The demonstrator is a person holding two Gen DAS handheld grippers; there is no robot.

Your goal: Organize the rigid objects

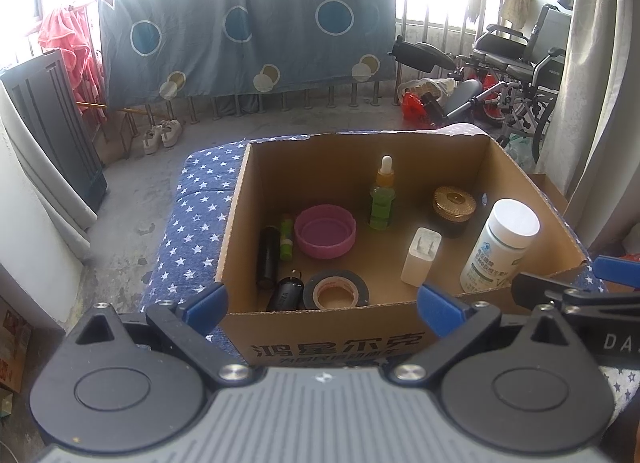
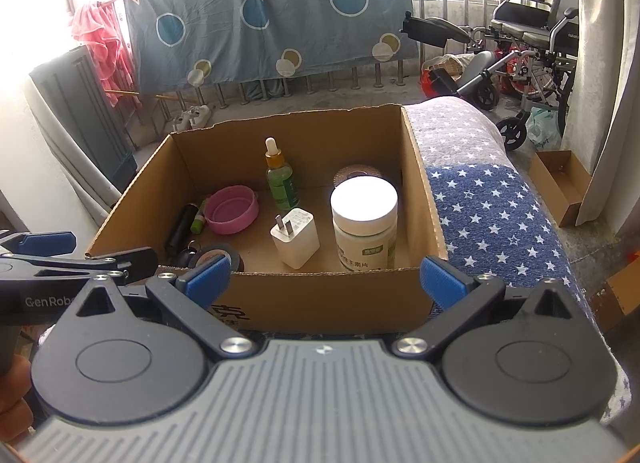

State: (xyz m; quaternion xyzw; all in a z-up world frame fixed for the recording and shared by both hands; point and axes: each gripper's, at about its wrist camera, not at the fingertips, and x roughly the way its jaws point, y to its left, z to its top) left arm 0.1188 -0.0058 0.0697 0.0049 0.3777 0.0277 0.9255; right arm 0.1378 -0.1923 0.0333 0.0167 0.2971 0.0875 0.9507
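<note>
Left wrist view: left gripper (image 1: 322, 299) jaws spread wide, nothing held. Directly ahead, cardboard box (image 1: 400, 327) on star-print blue cloth (image 1: 192, 223); its near wall stands between fingers and contents. Inside, from left: black tube (image 1: 268, 255), green tube (image 1: 286, 237), pink lid (image 1: 325, 231), black tape roll (image 1: 335, 289) nearest tool, green dropper bottle (image 1: 382, 199) upright, white charger (image 1: 421, 257), gold-lid jar (image 1: 454, 211), white pill bottle (image 1: 498, 245) upright at right. Right gripper (image 1: 576, 291) enters at right edge.

Right wrist view: right gripper (image 2: 324, 275) also wide open, empty. Same box (image 2: 328, 295) ahead; pill bottle (image 2: 364, 223) and charger (image 2: 296, 237), prongs up, nearest fingers. Wheelchair (image 2: 532, 47) far right; patterned sheet (image 2: 272, 19) hangs behind.
</note>
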